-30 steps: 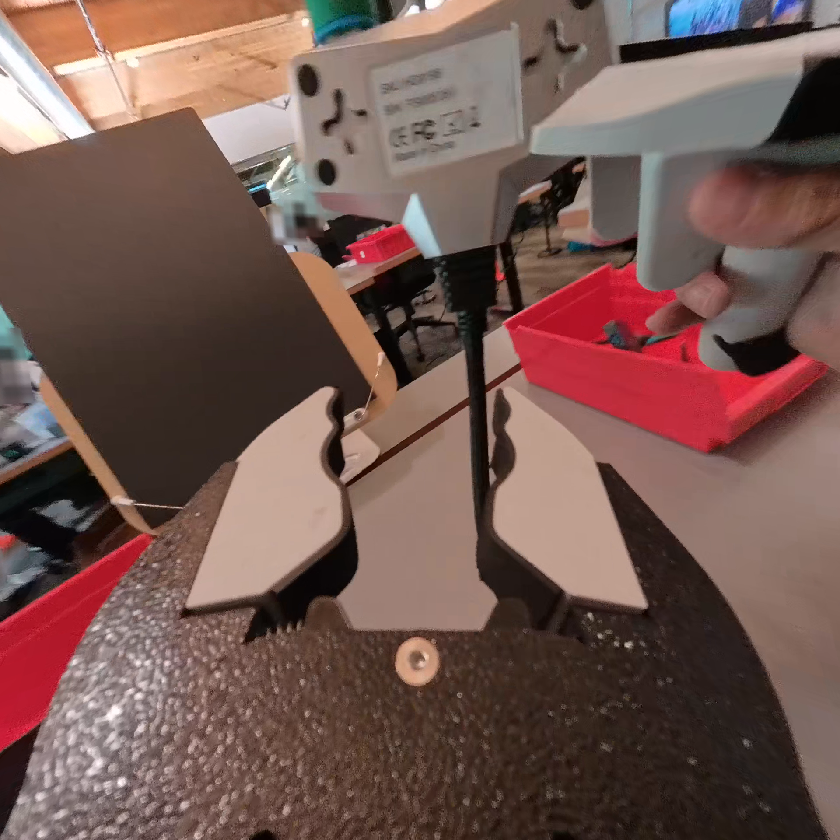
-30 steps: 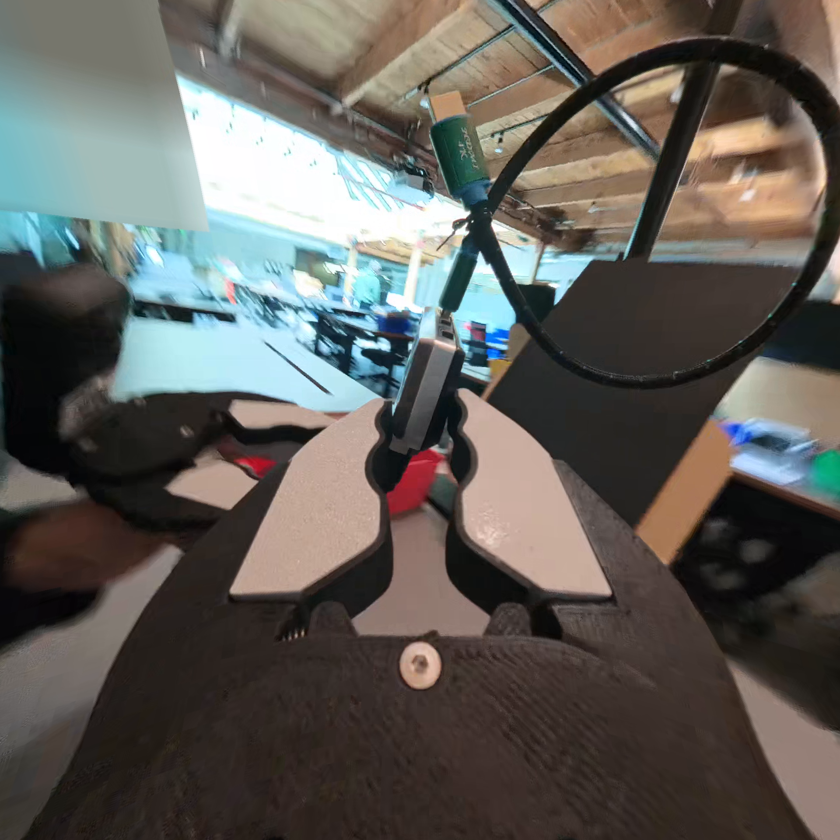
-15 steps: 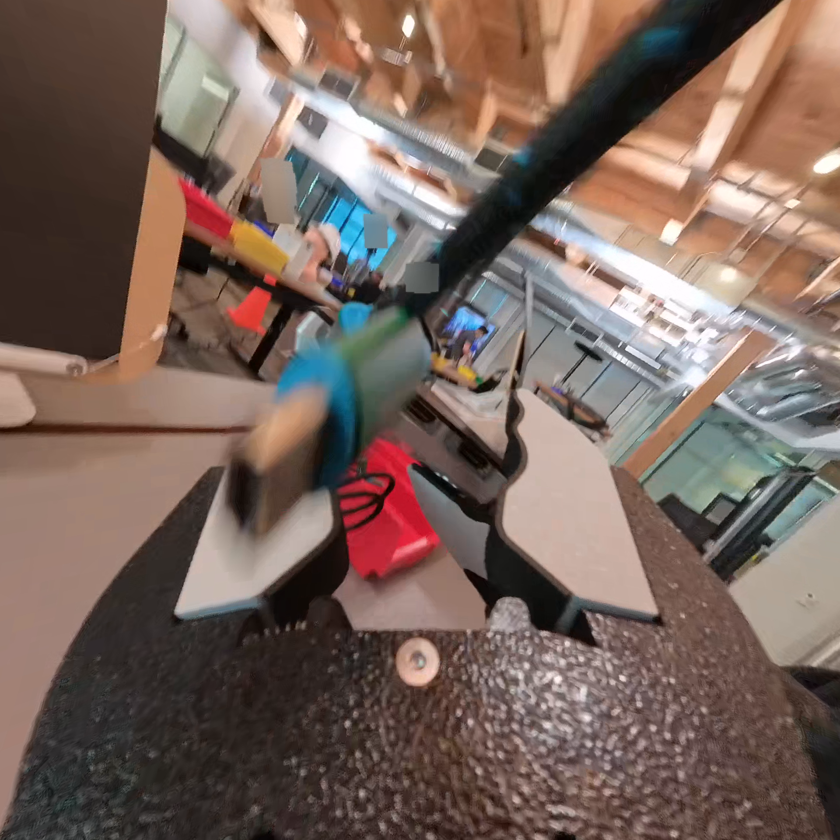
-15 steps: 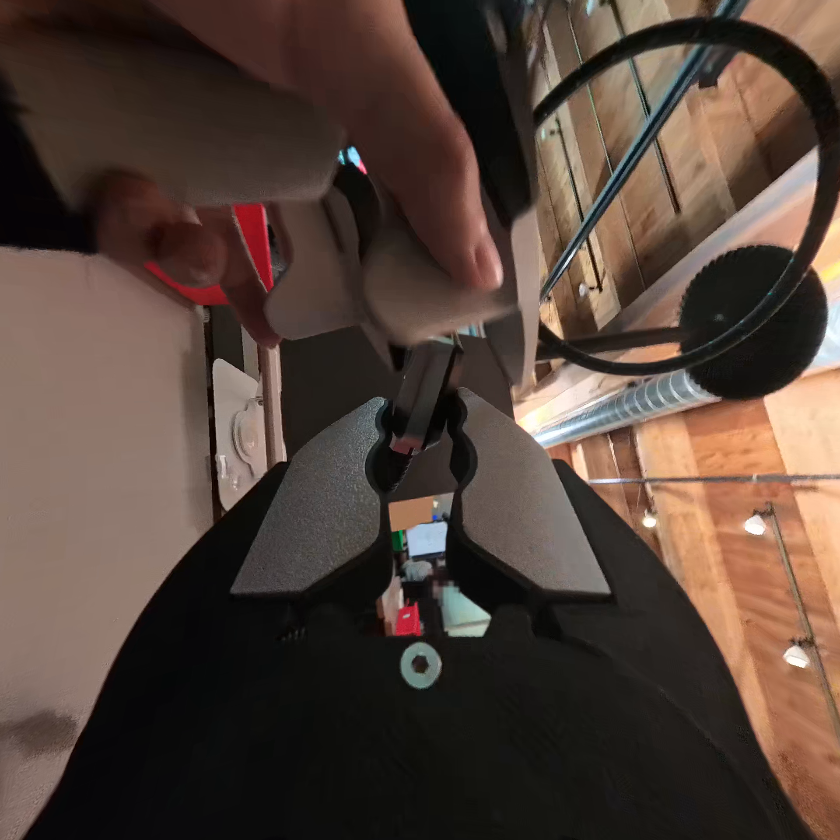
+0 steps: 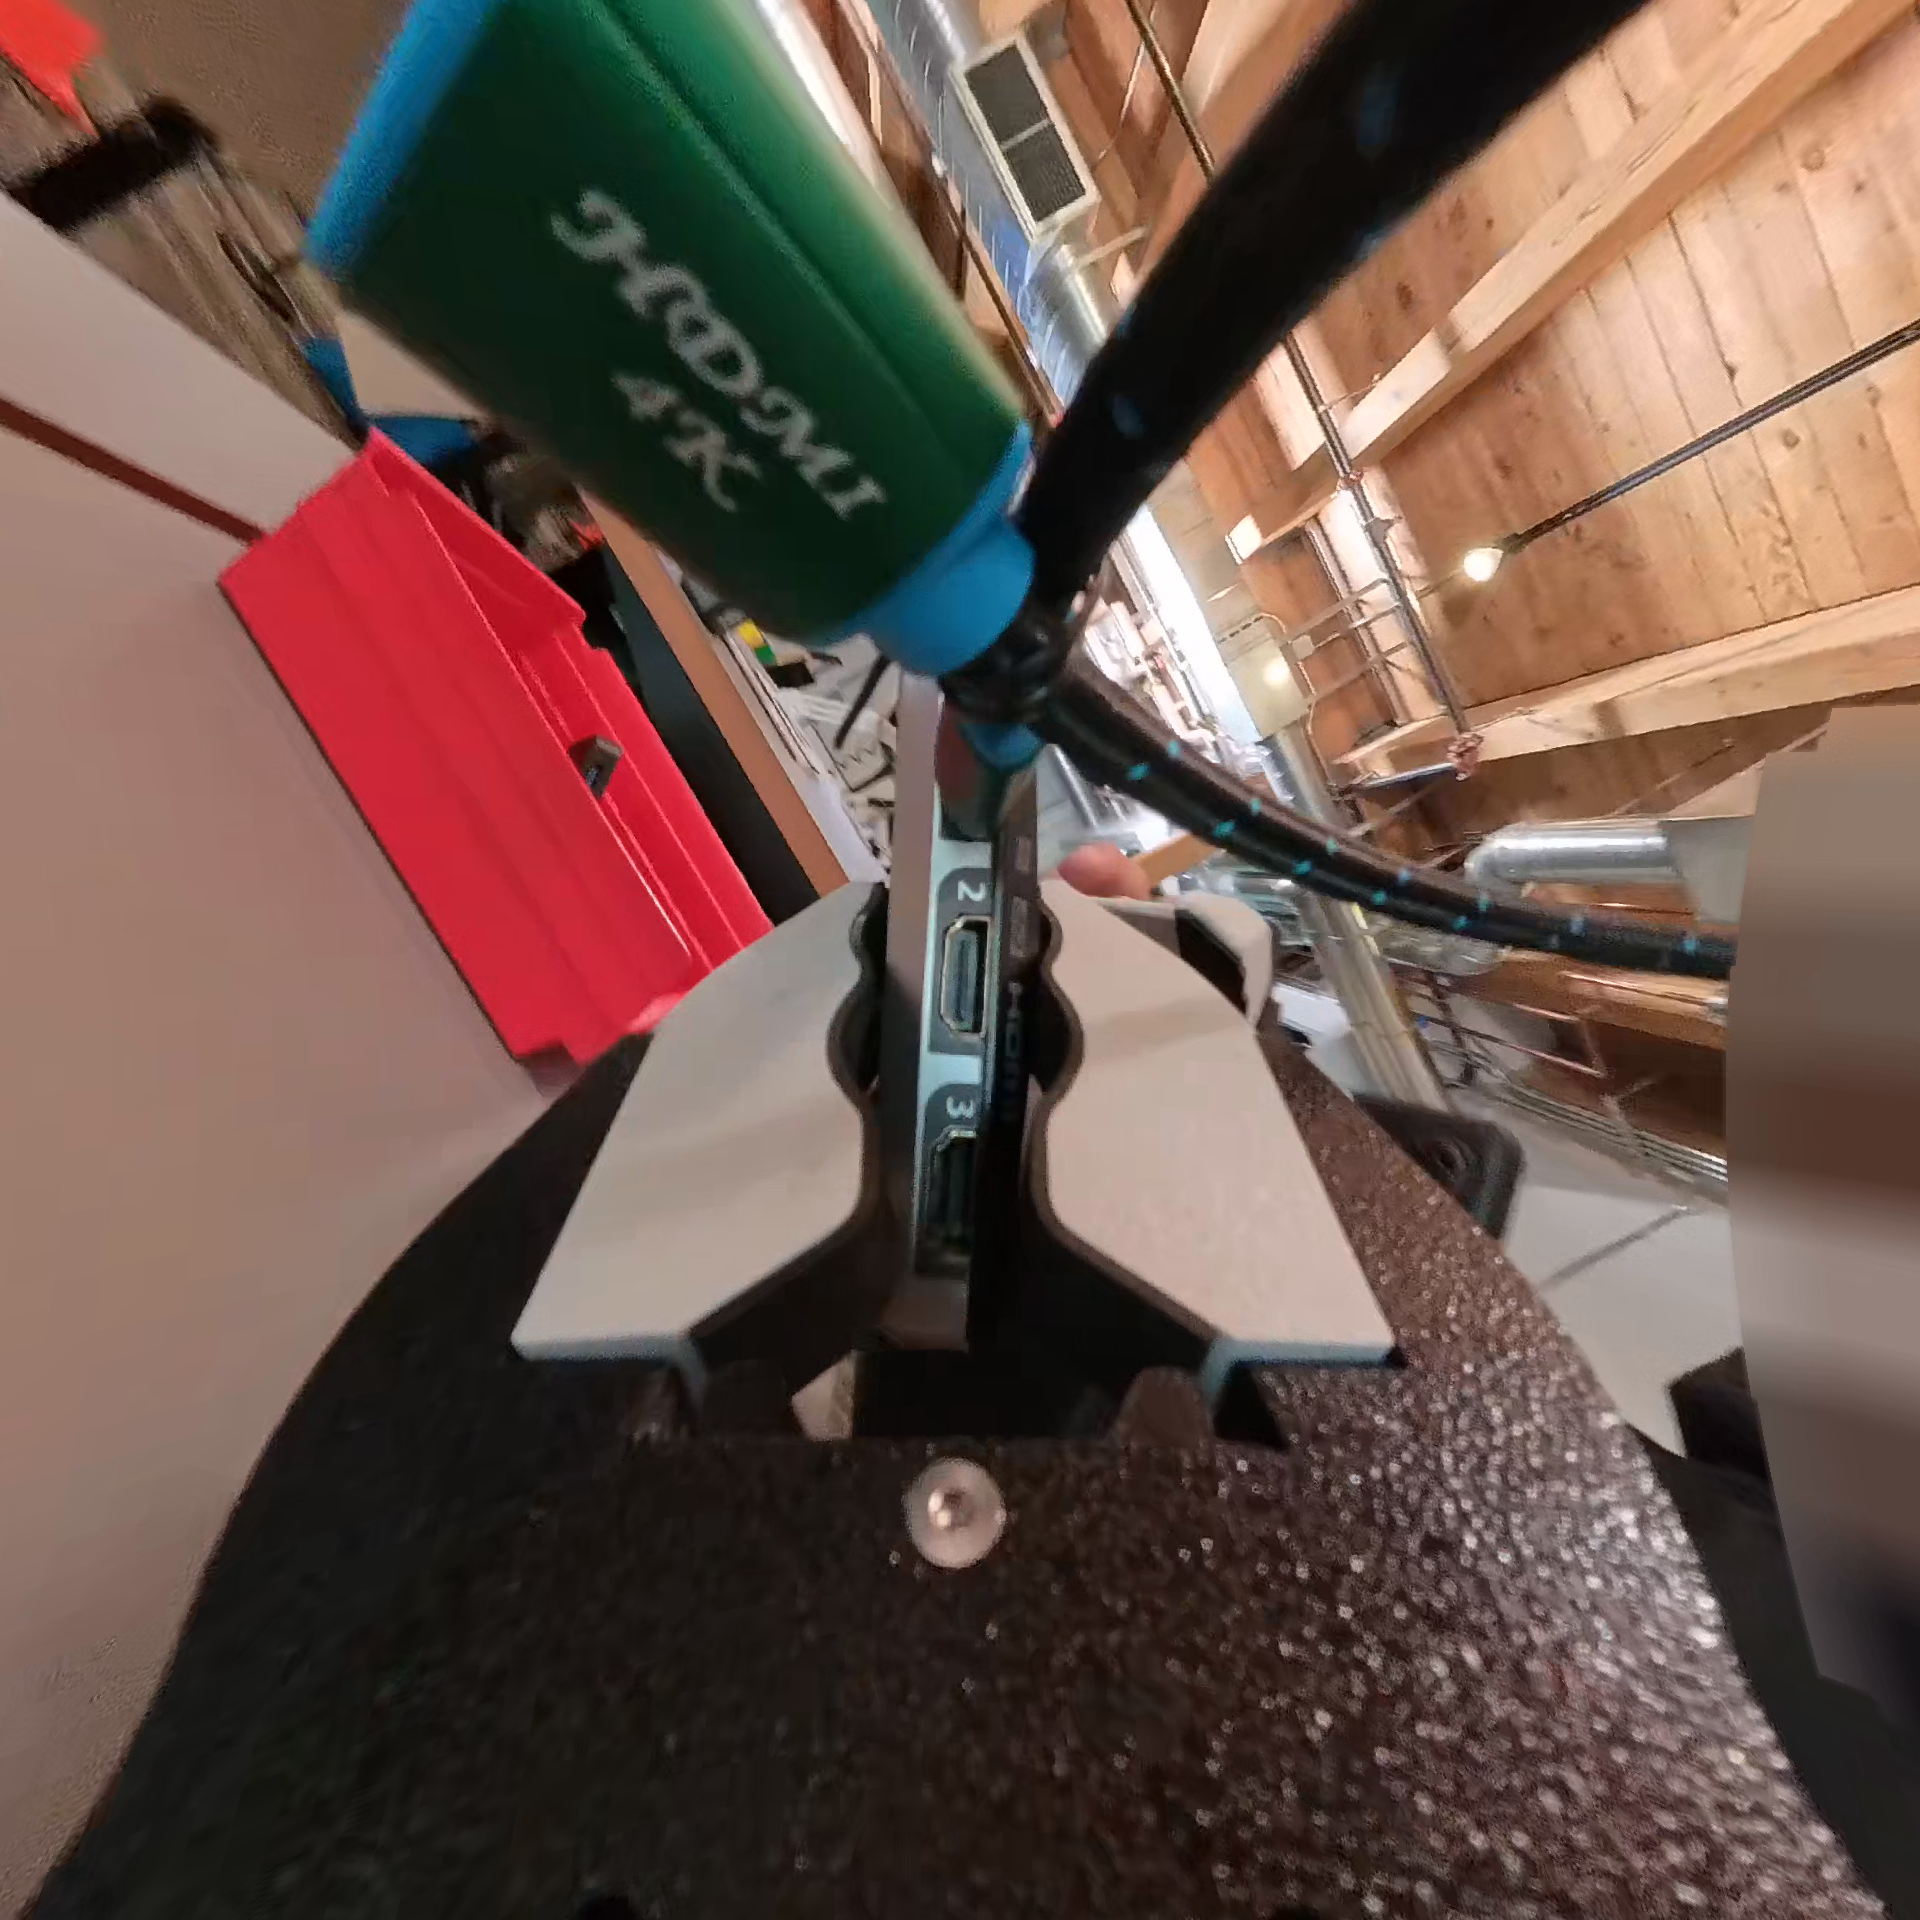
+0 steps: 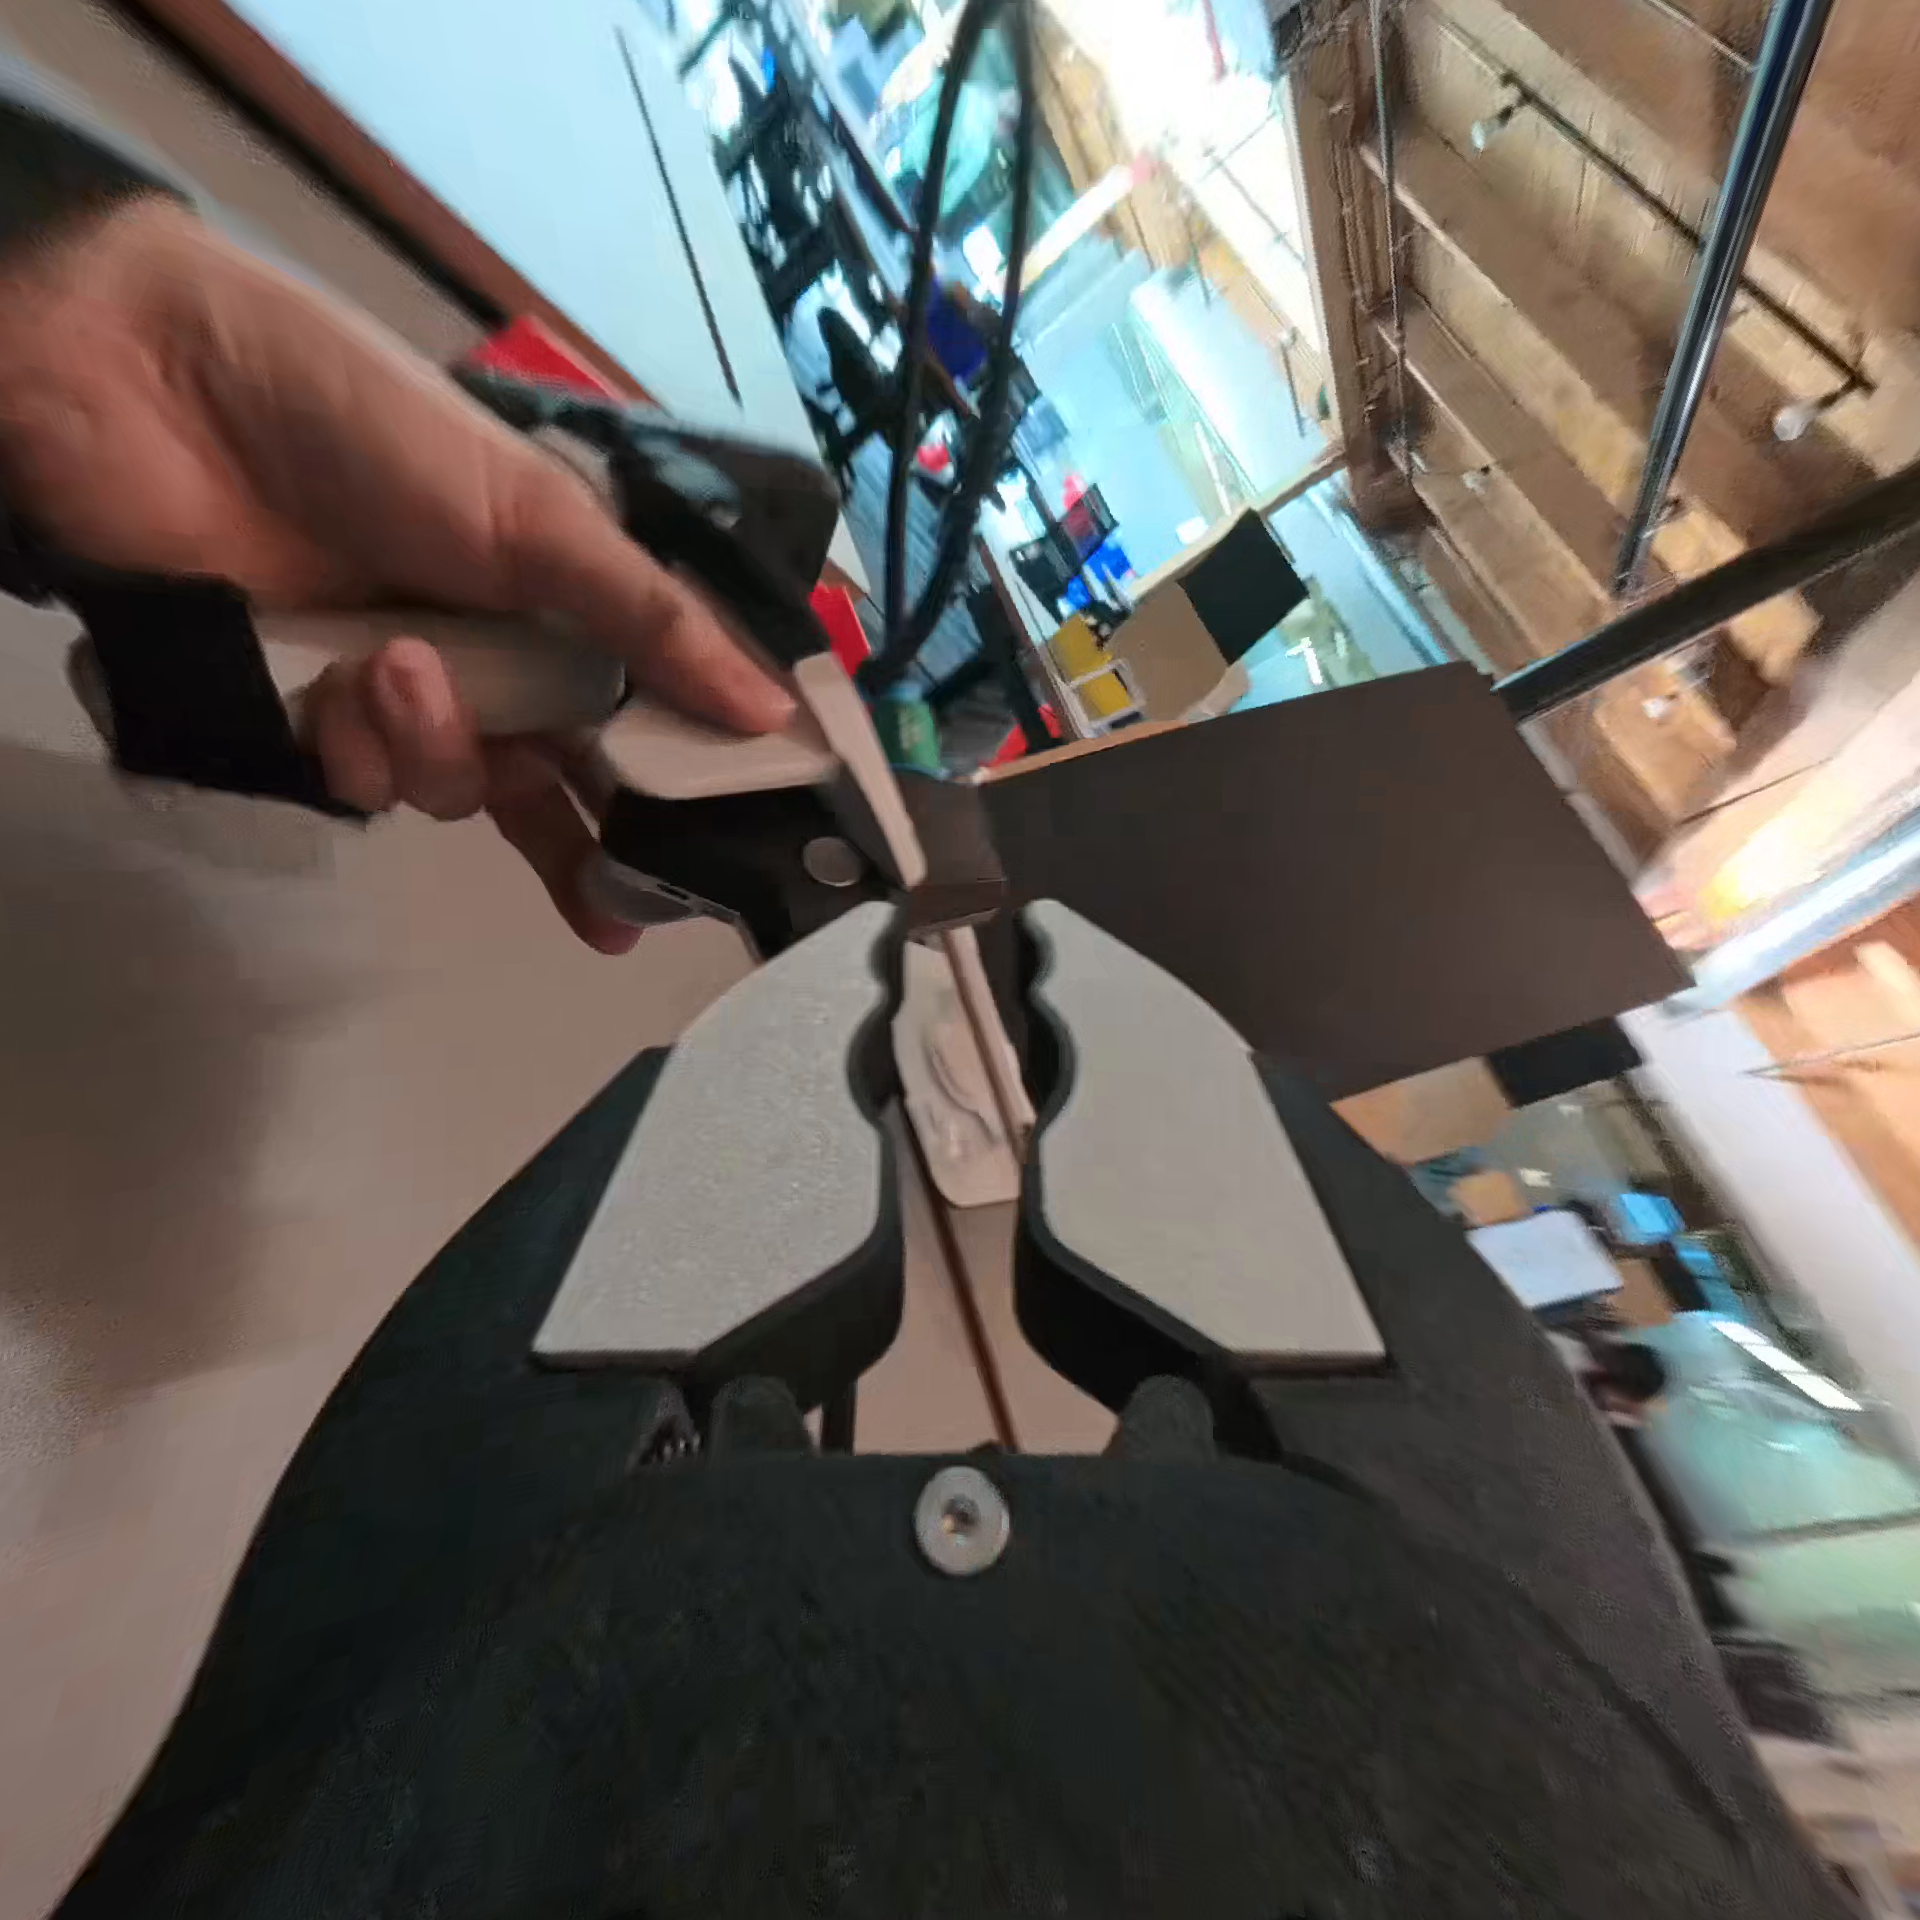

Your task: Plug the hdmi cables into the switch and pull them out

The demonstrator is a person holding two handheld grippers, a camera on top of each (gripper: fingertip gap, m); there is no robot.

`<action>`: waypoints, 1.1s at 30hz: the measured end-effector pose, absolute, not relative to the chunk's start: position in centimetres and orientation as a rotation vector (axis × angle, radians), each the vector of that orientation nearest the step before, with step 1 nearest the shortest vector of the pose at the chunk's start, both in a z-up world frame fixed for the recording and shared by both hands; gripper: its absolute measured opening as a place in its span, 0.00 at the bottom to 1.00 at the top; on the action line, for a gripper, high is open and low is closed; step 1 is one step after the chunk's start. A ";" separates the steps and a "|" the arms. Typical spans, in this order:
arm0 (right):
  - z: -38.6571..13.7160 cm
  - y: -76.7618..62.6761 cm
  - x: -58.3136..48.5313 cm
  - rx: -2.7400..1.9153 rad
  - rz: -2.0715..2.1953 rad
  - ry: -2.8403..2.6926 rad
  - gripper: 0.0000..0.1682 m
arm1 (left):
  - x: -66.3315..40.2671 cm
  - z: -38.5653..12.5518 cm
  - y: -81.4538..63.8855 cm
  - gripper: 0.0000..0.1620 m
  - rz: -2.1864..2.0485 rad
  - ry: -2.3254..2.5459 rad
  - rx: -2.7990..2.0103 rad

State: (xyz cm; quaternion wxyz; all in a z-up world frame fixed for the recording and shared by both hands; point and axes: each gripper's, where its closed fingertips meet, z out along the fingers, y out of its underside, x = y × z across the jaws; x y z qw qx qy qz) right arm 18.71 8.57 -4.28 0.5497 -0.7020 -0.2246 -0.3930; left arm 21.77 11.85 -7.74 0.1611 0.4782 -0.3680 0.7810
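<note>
Your left gripper (image 5: 956, 1049) clamped the switch (image 5: 951, 1081), 1 green plug (image 5: 665, 343) loose above; your right gripper (image 6: 961, 1029) stood open.

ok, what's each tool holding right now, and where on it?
Left tool clamps the switch across its flat faces, port edge toward the camera. Right tool is open and holds nothing.

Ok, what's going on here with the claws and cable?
A person's left claw is shut on the grey switch, which has a black cable plugged into one port; two ports are empty. A loose green plug hangs nearby. The right claw is open and empty, just short of the switch.
</note>
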 end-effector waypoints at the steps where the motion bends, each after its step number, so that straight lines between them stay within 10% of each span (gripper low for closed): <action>1: -4.5 7.9 18.8 -1.691 -0.841 -0.517 0.08 | 21.6 -7.9 11.7 0.14 2.198 -1.031 1.342; 10: -9.9 7.6 19.9 -1.811 -0.533 -0.372 0.21 | 22.2 -8.6 10.7 0.14 2.138 -0.956 1.344; 15: -10.5 7.7 20.6 -1.752 -0.531 -0.348 0.07 | 22.5 -8.4 10.9 0.14 2.158 -0.924 1.366; 33: -13.2 5.9 25.5 -1.613 -0.067 -0.049 0.07 | 18.0 -10.4 16.7 0.29 2.147 -1.678 1.537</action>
